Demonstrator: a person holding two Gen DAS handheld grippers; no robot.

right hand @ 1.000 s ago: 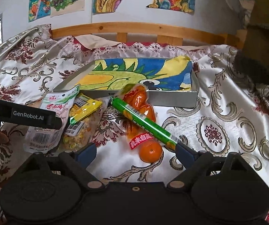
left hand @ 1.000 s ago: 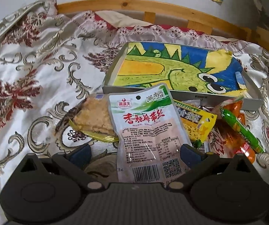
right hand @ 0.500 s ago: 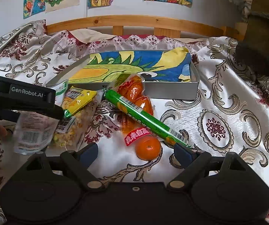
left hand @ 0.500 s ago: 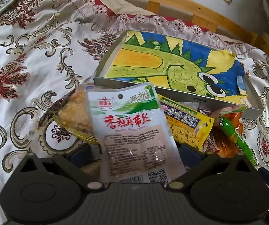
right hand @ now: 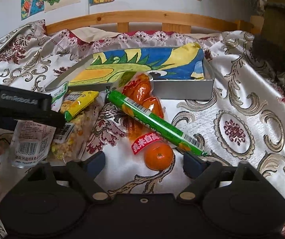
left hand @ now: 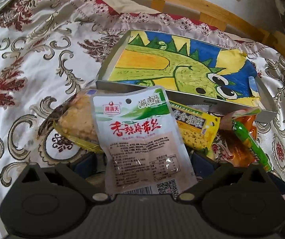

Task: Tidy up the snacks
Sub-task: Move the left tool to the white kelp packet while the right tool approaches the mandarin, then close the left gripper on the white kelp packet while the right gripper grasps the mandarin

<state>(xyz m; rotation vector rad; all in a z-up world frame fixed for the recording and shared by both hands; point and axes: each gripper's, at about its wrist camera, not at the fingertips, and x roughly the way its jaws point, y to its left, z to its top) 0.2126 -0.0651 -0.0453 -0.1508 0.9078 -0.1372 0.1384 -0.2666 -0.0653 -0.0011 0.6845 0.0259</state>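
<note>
The snacks lie in a heap on the bedspread (right hand: 232, 107), just in front of the tray (right hand: 182, 91), and none sits in the tray yet. So the job has hardly begun.

At 9 o'clock in the right view, the left gripper (left hand: 144, 157) has the white packet (left hand: 140, 139) between its fingers. The packet tilts up off the cloth, so I think it is pinched, but the pads are hidden behind it.

Next come the rice cake (left hand: 78, 121), the yellow packet (right hand: 80, 105) and the popcorn bag (right hand: 72, 139).

In the middle, the green stick (right hand: 152, 123) lies slantwise on top of the orange bag (right hand: 142, 99). The round orange (right hand: 158, 156) sits at 6 o'clock from them.

The right gripper (right hand: 143, 161) is open. Its jaws have just been closing, with the orange between them but not squeezed.

The stick rests across the bag, so it may slide when one is lifted. The tray holds only a dinosaur drawing (left hand: 182, 69).
</note>
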